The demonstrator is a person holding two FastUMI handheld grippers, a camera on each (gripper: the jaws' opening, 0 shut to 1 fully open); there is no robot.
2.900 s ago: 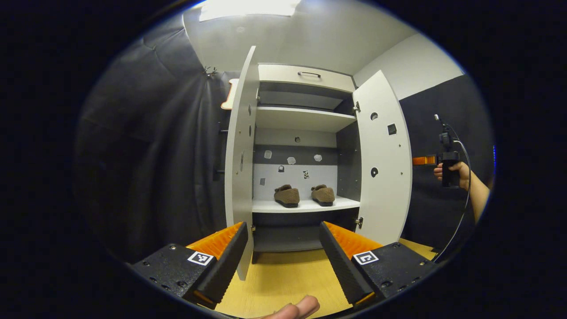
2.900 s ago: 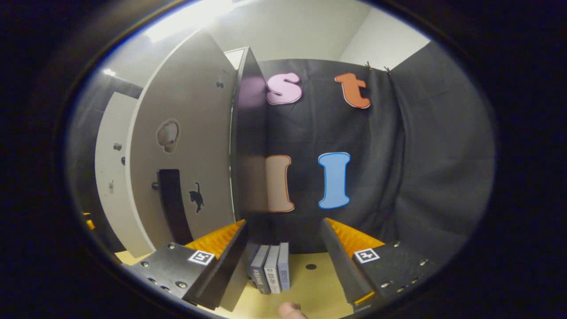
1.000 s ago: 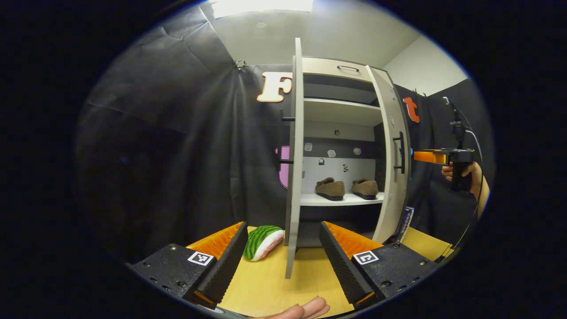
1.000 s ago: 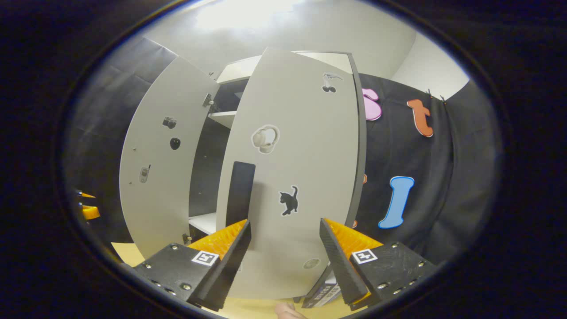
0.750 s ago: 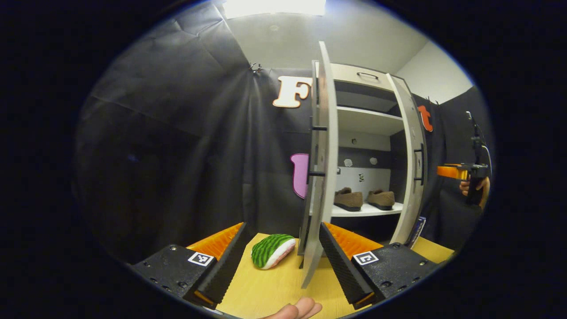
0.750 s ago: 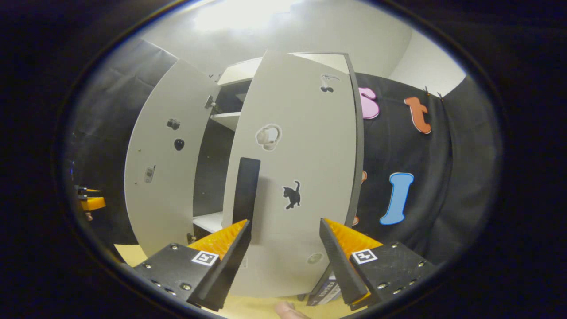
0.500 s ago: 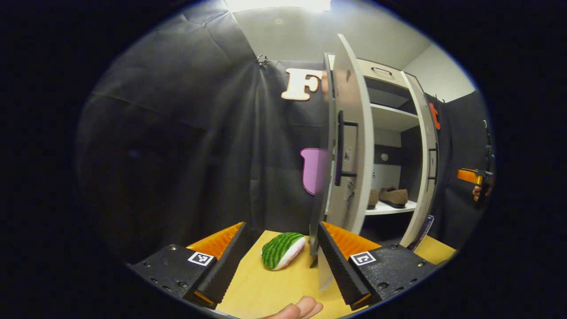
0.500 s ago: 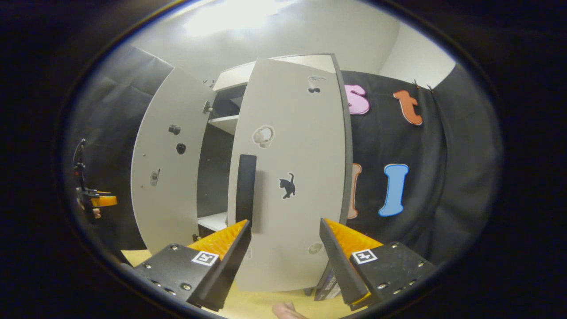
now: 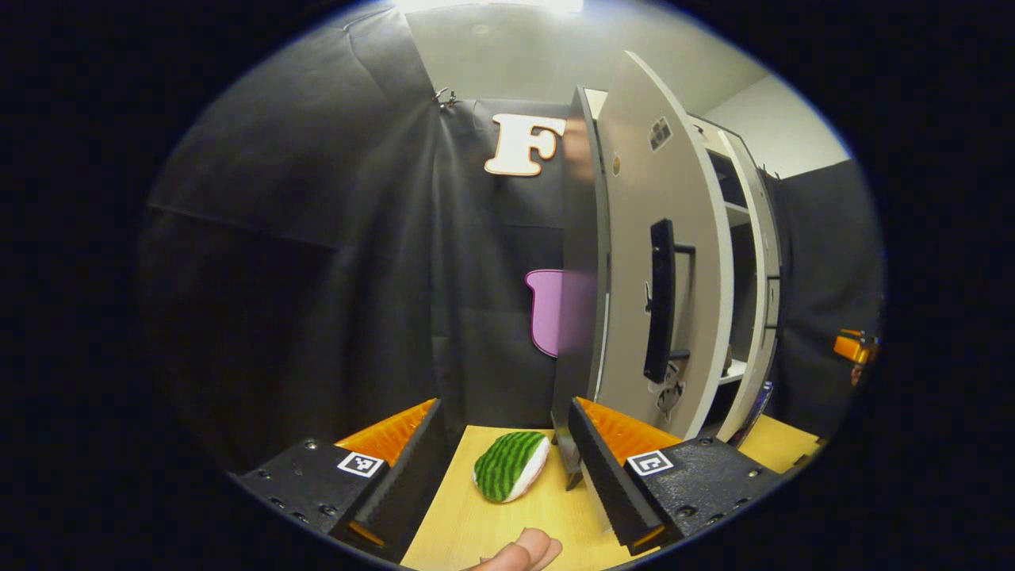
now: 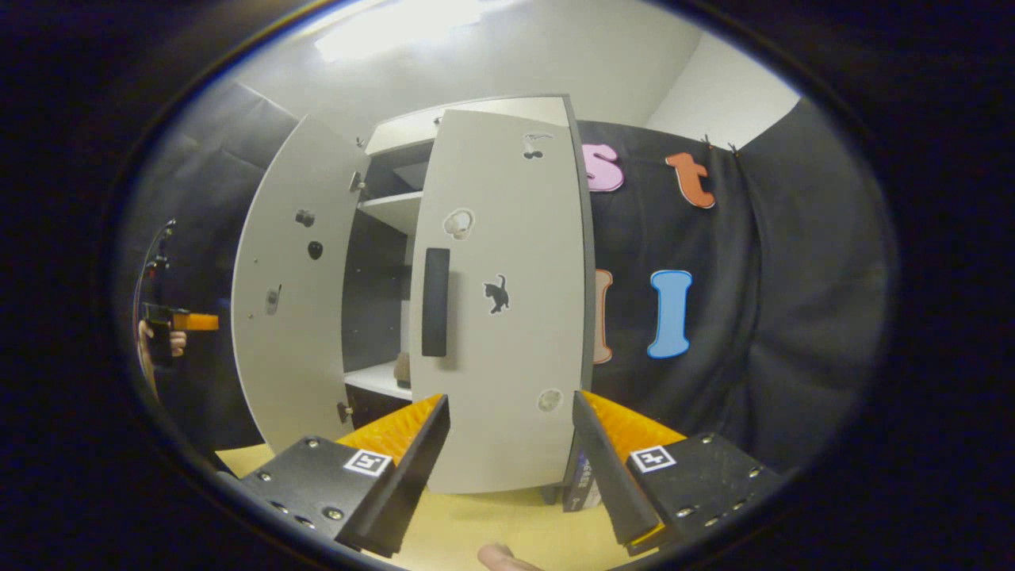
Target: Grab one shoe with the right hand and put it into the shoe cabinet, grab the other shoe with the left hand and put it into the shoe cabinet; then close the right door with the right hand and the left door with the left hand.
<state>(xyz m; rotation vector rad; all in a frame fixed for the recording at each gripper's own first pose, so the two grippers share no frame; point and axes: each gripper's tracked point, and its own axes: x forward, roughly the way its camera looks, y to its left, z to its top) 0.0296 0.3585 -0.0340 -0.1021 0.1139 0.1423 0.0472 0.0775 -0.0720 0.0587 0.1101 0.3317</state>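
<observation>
Left gripper view looks along the left gripper (image 9: 507, 460), whose fingers stand wide apart and hold nothing; one finger (image 9: 607, 468) sits just beside the lower edge of the left door (image 9: 634, 317), though contact cannot be told. That door stands tall and upright, swung partway toward the shoe cabinet (image 9: 749, 262), its outer face turned to the camera and its long black handle (image 9: 660, 301) running vertically. Through the narrow gap between the two doors a sliver of white shelf (image 9: 733, 371) shows; the shoes on it cannot be made out here. On the wooden tabletop (image 9: 507, 523) between the fingers lies a green striped watermelon-slice toy (image 9: 510, 466), near the cabinet's foot and clear of the door. A fingertip (image 9: 527, 551) of the holding hand shows at the bottom edge. Far to the right, the right gripper (image 9: 852, 346) is small and its spread cannot be read there.

Right gripper view shows the right gripper (image 10: 507, 460) likewise wide open and empty, facing the right door (image 10: 507, 301), which is nearly shut, upright, with its black handle (image 10: 434, 301) vertical and a cat sticker (image 10: 497, 293) beside it. The left door (image 10: 293, 293) still stands open, and in the gap a brown shoe (image 10: 402, 369) peeks from the shelf (image 10: 373, 379). Some books (image 10: 583, 480) stand by the cabinet's right foot.
</observation>
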